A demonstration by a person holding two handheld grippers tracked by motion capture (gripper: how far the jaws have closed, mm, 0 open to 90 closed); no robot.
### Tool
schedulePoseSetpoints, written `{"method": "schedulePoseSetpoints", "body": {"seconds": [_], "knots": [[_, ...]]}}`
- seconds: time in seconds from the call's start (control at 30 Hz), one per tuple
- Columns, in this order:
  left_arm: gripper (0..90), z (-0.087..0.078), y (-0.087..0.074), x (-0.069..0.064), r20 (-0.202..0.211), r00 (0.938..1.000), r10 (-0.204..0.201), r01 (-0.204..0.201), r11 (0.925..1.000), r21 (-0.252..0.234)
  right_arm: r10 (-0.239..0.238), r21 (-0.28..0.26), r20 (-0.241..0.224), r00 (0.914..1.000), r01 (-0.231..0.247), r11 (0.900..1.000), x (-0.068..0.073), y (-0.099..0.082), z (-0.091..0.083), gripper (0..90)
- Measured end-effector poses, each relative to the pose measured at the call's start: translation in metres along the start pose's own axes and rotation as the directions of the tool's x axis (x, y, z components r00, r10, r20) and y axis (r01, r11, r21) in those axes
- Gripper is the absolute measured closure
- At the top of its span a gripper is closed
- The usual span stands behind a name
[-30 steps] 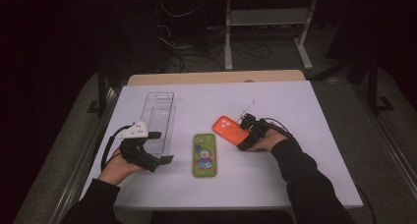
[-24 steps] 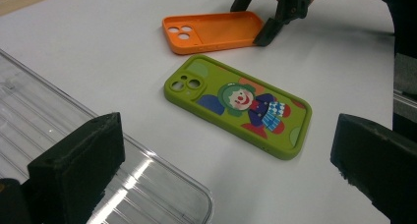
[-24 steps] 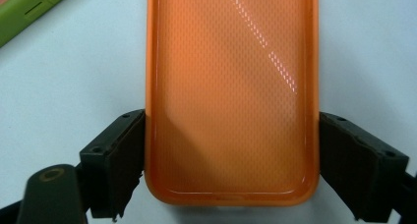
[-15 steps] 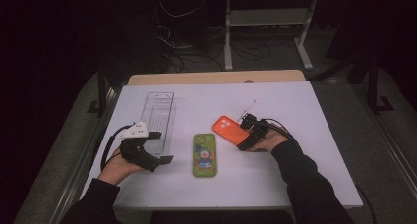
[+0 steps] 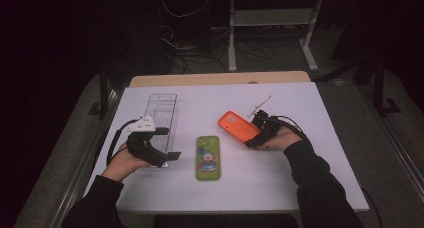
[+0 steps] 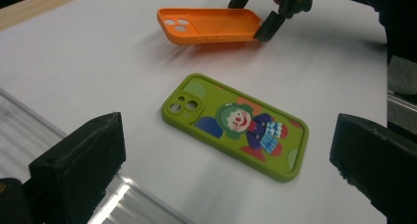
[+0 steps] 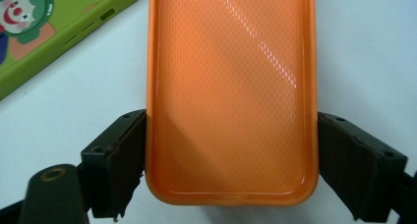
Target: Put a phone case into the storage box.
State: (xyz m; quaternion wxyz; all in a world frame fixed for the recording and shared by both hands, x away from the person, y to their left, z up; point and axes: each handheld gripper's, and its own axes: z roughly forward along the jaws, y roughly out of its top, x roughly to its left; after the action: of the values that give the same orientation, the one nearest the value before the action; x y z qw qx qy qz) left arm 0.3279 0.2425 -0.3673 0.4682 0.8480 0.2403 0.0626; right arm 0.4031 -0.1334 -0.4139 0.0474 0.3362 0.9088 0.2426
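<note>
On the white table (image 5: 310, 188), little differs from the picture a second back: both hands sit where they were, and the orange phone case (image 5: 239, 126) has kept its place at the right gripper (image 5: 251, 139), its far end with the camera cutout pointing up the table and to the left. The green phone case (image 5: 208, 157) lies flat and unmoved between the two hands, and the clear plastic tray (image 5: 161, 106) stays along the left side of the table.

The orange phone case is gripped by its near, short end. In the right gripper view the two black jaws stand wide, one pressed against each long edge of the case (image 7: 231, 96), with its open inner side facing the camera. From the left gripper view the case (image 6: 211, 25) hangs tilted a little above the table, a soft shadow under it, with the right gripper (image 6: 260, 17) clamped on the end nearest the person's hand.

The left gripper (image 5: 167, 145) rests at the near end of the clear plastic tray, held in the left hand (image 5: 122, 163). Its jaws are spread wide with nothing between them; in its own view the green phone case (image 6: 236, 126) lies on the table beyond them, untouched, and the ribbed edge of the tray (image 6: 29, 130) runs beside the left jaw.
</note>
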Motion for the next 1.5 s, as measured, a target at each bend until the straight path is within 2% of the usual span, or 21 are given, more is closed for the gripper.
{"method": "schedulePoseSetpoints", "body": {"seconds": [0.3, 0.57, 0.63, 0.83, 1.0, 1.13, 1.27, 1.43, 1.5], "knots": [[0.0, 0.020, 0.019, 0.005, 0.039, 0.9988, 0.029, -0.030, 0.9991, 0.029, -0.073, 0.000, -0.030, 0.9968, 0.073, 0.9973, -0.007, 0.000, -0.008, 15.2], [0.0, 0.034, 0.036, 0.008, 0.069, 0.9964, 0.050, -0.052, 0.9980, 0.034, -0.093, -0.019, -0.039, 0.9949, 0.092, 0.9955, -0.002, -0.004, -0.023, 15.1], [0.0, 0.037, 0.040, 0.008, 0.078, 0.9948, 0.066, -0.069, 0.9971, 0.032, -0.110, -0.018, -0.034, 0.9933, 0.110, 0.9938, -0.001, -0.005, -0.025, 15.1], [0.0, 0.047, 0.055, 0.008, 0.109, 0.9885, 0.105, -0.110, 0.9929, 0.045, -0.144, -0.023, -0.058, 0.9879, 0.143, 0.9895, 0.002, -0.008, -0.032, 15.1], [0.0, 0.056, 0.067, 0.009, 0.129, 0.9818, 0.140, -0.147, 0.9877, 0.052, -0.167, -0.016, -0.057, 0.9844, 0.166, 0.9860, 0.007, -0.008, -0.037, 15.1], [0.0, 0.063, 0.075, 0.010, 0.144, 0.9789, 0.145, -0.154, 0.9866, 0.053, -0.195, -0.028, -0.070, 0.9782, 0.194, 0.9806, 0.010, -0.008, -0.042, 15.1], [0.0, 0.071, 0.077, 0.009, 0.165, 0.9739, 0.155, -0.164, 0.9857, 0.040, -0.211, -0.024, -0.078, 0.9745, 0.210, 0.9775, 0.013, -0.007, -0.045, 15.1], [0.0, 0.077, 0.075, 0.002, 0.192, 0.9627, 0.191, -0.206, 0.9768, 0.060, -0.249, -0.017, -0.086, 0.9646, 0.249, 0.9684, 0.018, -0.006, -0.043, 15.1], [0.0, 0.078, 0.075, 0.000, 0.186, 0.9634, 0.194, -0.207, 0.9768, 0.056, -0.262, -0.014, -0.095, 0.9603, 0.262, 0.9650, 0.021, -0.006, -0.042, 15.1]]}}
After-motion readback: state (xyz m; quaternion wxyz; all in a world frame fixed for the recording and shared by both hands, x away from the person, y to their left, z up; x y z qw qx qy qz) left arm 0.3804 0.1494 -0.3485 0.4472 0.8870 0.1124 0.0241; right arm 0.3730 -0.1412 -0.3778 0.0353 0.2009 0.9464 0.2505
